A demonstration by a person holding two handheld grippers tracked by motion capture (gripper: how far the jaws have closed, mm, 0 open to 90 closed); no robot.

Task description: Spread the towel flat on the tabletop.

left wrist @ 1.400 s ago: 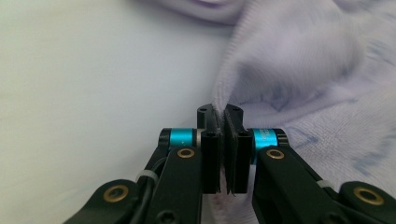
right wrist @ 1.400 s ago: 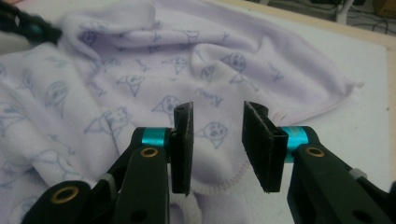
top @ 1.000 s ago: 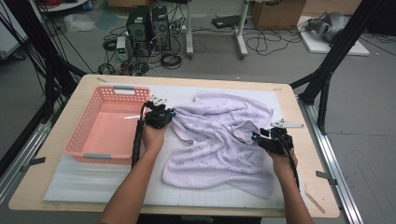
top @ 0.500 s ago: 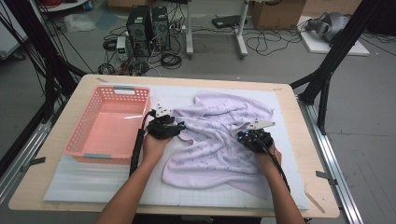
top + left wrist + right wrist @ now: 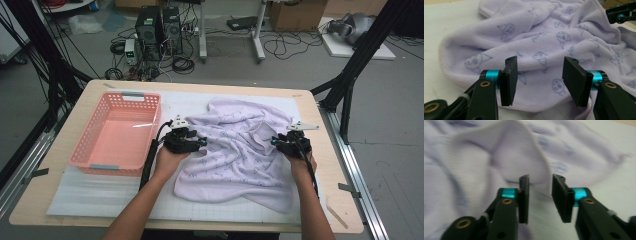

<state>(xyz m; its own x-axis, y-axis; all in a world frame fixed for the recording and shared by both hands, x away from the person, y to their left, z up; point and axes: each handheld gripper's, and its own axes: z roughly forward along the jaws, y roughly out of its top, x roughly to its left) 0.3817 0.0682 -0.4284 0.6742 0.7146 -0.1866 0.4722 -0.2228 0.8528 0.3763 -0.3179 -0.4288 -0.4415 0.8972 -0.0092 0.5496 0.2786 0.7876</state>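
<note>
Soft towel spread on the worktop, both grippers at its edges

The worktop (image 5: 320, 200) carries my towel (image 5: 240, 155), crumpled and lying right of the pink basket (image 5: 117, 137). I judge it light, limp and non-slip; it will sag and drag, so I want hold of hems or corners, not the bulky middle. My left gripper (image 5: 537, 75) sits at the towel's left hem, fingers (image 5: 509, 80) spread wide with nothing between them. My right gripper (image 5: 540, 195) sits at the right edge, fingers (image 5: 560, 197) narrowly apart around a raised fold, not yet pinching.
</note>
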